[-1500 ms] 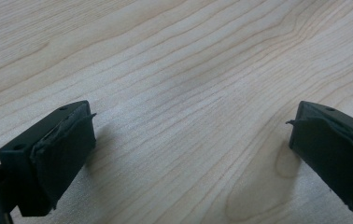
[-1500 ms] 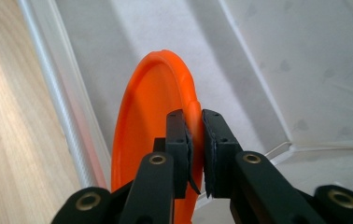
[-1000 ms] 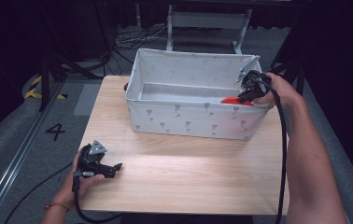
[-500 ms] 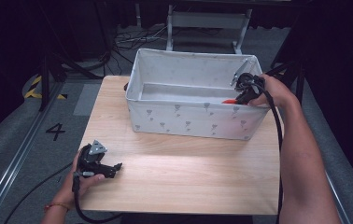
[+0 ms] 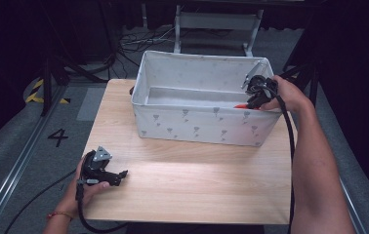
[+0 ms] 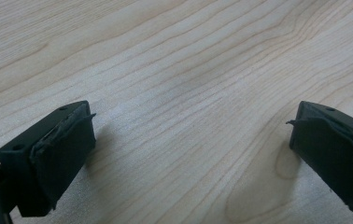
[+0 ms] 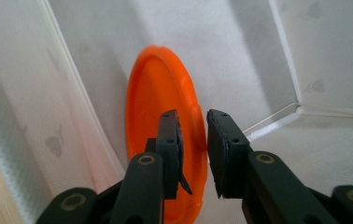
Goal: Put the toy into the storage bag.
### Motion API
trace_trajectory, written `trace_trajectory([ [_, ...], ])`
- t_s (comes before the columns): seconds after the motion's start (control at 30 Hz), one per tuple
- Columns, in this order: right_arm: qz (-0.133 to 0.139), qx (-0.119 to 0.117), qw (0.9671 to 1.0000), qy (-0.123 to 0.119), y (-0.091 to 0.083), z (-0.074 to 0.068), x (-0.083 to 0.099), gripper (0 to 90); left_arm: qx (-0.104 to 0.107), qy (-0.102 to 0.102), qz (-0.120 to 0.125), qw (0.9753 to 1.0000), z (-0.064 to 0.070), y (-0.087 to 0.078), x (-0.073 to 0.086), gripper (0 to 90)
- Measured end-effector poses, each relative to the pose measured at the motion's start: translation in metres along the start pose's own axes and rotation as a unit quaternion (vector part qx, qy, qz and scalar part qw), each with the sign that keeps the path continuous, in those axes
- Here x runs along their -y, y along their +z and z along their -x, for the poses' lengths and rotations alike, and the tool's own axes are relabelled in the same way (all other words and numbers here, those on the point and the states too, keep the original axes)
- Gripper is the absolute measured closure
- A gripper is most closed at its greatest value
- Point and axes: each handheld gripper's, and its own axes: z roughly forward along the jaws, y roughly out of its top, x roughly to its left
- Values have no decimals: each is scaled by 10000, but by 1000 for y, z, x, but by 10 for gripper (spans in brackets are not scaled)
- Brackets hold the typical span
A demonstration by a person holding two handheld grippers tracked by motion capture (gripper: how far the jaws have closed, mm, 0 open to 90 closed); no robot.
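Most of the orange plate (image 5: 243,106) is hidden in the high view, you only get a thin red-orange sliver poking out behind the front wall of the white bin (image 5: 202,126). The right gripper (image 5: 256,92) covers part of it too, and its fingertips are hard to make out from up there.

The right gripper view is way clearer: the plate (image 7: 158,107) sits inside the bin near the right end, tipped up on edge and leaning against a fabric wall (image 7: 72,60). The right gripper (image 7: 192,142) has its jaws narrow, straddling the plate's rim, one jaw in front of the plate face and one just off its edge. There's a slim gap between them, and I can't tell for sure if they're actually pinching it. The bottom of the plate is cut off behind the jaws.

The left gripper (image 5: 105,170) rests on the wooden table (image 5: 197,180) near the front left corner, well apart from the bin. Its own view shows the jaws spread wide with just bare table (image 6: 179,93) between them.

Cables and a metal frame (image 5: 216,19) sit on the floor beyond the table.
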Motion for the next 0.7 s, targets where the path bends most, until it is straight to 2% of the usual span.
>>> trace_trajectory([
  [0.03, 117, 57, 9999, -50, -1, 1, 1, 755, 3, 14, -9, 10000, 0, 0, 0, 5],
  [0.2, 622, 159, 9976, 273, -7, 1, 5, 746, -25, 3, 6, 10000, 0, 0, 0, 7],
  [0.23, 805, 242, 9957, 388, -8, 0, 7, 739, -26, 6, 6, 10000, 0, 0, 0, 8],
  [0.27, 805, 242, 9957, 388, -8, 0, 7, 738, -25, 2, 7, 10000, 0, 0, 0, 8],
  [0.37, 1132, 264, 9912, 634, -10, 1, 11, 709, -26, 3, 6, 10000, 0, 0, 0, 8],
  [0.4, 1302, 270, 9884, 730, -11, 0, 14, 697, -25, 3, 6, 10000, 0, 0, 0, 8],
  [0.47, 1443, 285, 9858, 812, -12, -1, 16, 674, -25, 3, 7, 10000, 0, 0, 0, 8],
  [0.5, 1443, 285, 9858, 812, -12, -1, 16, 674, -25, 3, 6, 10000, 0, 0, 0, 8],
  [0.7, 1759, 334, 9777, 1102, -16, -5, 24, 590, -15, -10, 0, 10000, 0, 0, 0, 8],
])
